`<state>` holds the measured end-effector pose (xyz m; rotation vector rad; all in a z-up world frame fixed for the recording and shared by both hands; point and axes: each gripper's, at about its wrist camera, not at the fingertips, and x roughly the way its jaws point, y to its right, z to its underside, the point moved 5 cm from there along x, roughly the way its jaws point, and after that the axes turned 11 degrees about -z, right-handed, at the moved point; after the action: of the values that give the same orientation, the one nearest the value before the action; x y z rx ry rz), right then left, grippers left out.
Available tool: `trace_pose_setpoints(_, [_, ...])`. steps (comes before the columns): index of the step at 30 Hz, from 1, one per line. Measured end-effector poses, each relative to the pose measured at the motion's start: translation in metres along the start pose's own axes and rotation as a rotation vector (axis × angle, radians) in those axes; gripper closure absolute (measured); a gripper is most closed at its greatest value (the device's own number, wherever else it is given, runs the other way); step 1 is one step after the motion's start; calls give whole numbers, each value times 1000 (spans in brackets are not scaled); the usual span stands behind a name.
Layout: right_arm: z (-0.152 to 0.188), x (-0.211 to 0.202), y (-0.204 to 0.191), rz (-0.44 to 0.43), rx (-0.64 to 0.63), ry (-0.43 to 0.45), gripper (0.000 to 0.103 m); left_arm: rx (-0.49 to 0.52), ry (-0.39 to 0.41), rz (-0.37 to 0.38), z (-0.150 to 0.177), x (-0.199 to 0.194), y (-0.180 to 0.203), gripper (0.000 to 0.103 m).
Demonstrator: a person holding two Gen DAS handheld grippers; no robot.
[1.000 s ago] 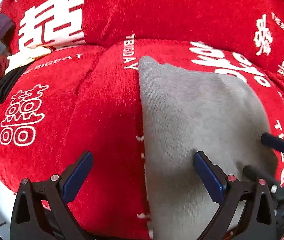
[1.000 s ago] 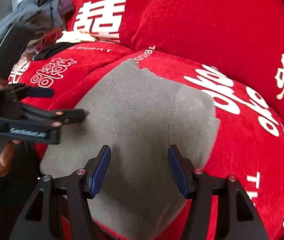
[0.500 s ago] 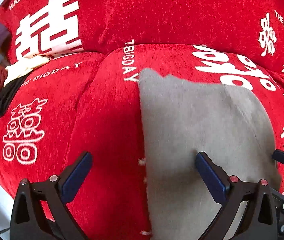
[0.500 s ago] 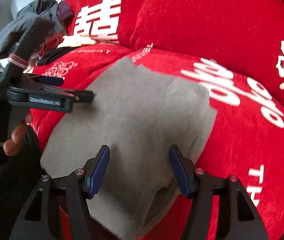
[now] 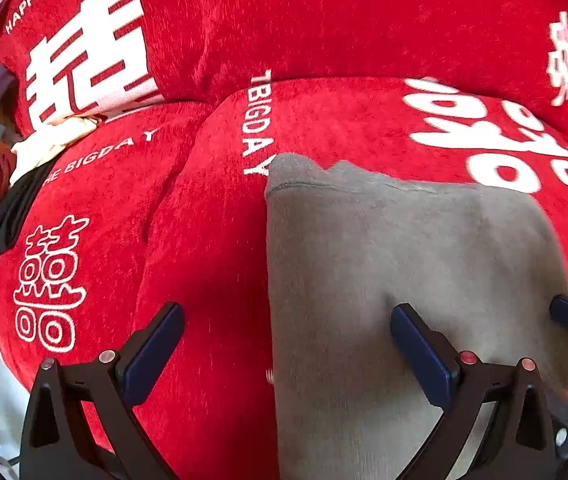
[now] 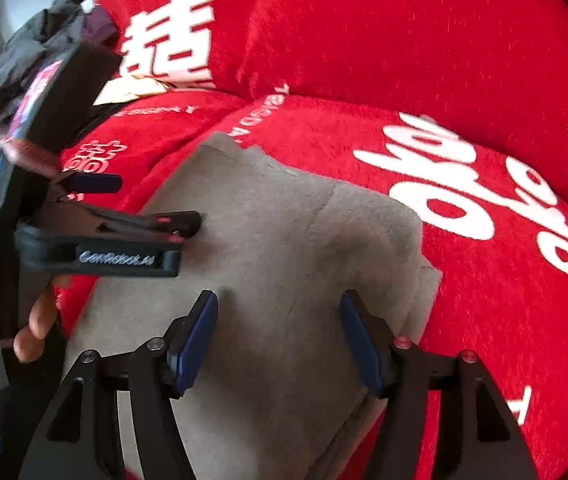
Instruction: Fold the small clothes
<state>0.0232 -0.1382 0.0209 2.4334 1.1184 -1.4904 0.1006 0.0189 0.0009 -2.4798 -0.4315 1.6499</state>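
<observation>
grey garment [image 5: 404, 264] near edge cropped, clothes pile [image 6: 44, 52] blurred

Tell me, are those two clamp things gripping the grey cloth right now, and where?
Neither grips it. The left gripper and right gripper are both open over the grey garment, which lies loose on the red sofa cover.

A folded garment [image 5: 404, 264] lay on the sofa's seat cushion [image 5: 212, 240], with the back cushion [image 5: 324, 20] behind it at 12 o'clock. A heap of clothes [image 5: 8, 184] lay at 9 o'clock on the neighbouring cushion. The left gripper [image 5: 284, 344] straddled the garment's left edge; the right gripper [image 6: 280, 332] stood over its near part at 6 o'clock.
</observation>
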Motion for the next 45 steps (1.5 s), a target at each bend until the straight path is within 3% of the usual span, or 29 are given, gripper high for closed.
trace_pose_setpoints(6, [27, -21, -29, -7, -89, 16, 36, 1, 2, 74, 35, -29, 7, 0])
trace_pose_setpoints(11, [50, -5, -24, 28, -83, -49, 36, 40, -12, 53, 54, -29, 21, 0])
trace_pose_setpoints(19, [64, -12, -25, 28, -100, -12, 36, 16, -6, 77, 60, -22, 22, 0])
trace_pose_setpoints(23, [60, -26, -29, 22, -103, -31, 36, 11, 0, 73, 62, -23, 22, 0])
trace_pose_setpoints(26, [43, -40, -24, 26, -112, 19, 34, 8, 2, 70, 62, -22, 22, 0])
trace_pose_setpoints(31, [40, -6, -4, -40, -59, -70, 33, 7, 1, 69, 63, -22, 22, 0])
trace_pose_setpoints(45, [49, 1, -7, 7, -91, -56, 28, 10, 3, 57, 64, -21, 22, 0])
